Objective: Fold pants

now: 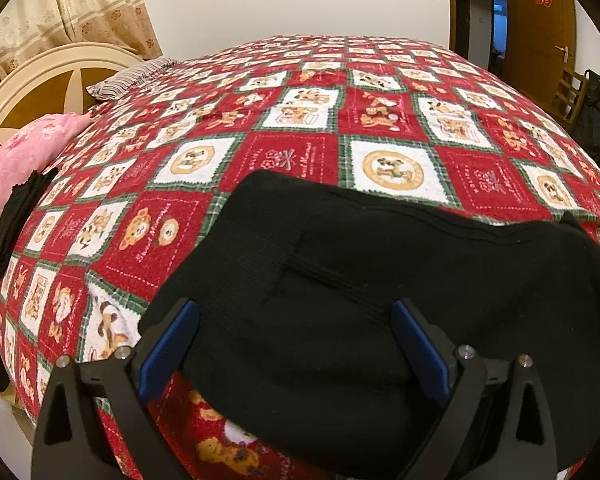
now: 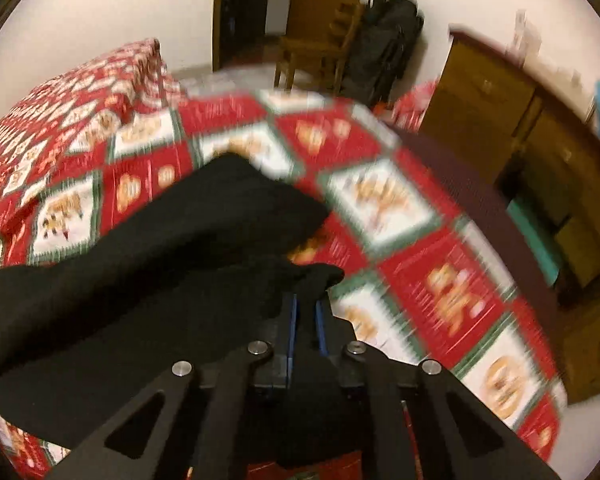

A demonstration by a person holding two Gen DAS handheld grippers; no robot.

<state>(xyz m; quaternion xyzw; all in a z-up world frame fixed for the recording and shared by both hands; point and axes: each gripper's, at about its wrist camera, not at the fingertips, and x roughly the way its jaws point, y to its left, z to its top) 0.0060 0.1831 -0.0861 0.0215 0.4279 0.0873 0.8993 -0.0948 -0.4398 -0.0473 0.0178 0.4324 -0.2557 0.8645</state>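
My left gripper (image 1: 296, 340) hangs released over the black knitted pants (image 1: 380, 280), its two blue-padded fingers (image 1: 168, 348) spread wide with the dark cloth lying between and beneath them, neither pad pressing on it as far as I can see. The pants lie on the near part of the bed, on the red, white and green checked blanket with cartoon animal patches (image 1: 300, 112), and run off to the right of my left wrist view.

My right gripper (image 2: 306, 316) is clenched on a bunched edge of the same pants (image 2: 140, 264); the blue pads sit nearly together with a fold of black fabric pinched between them. From that pinch the cloth rises and spreads away to the left, lifted off the blanket (image 2: 440, 280) near the gripper. This view is blurred, so finer detail of the fold is lost.

At the far left of the bed a pink flowered pillow (image 1: 24, 160) rests by the cream and brown round headboard (image 1: 32, 88), with a striped pillow (image 1: 136, 76) beyond it. A second black garment (image 1: 12, 224) lies just beside the pink pillow, well apart from the pants. A brown wooden door (image 1: 540, 32) stands at the far right.
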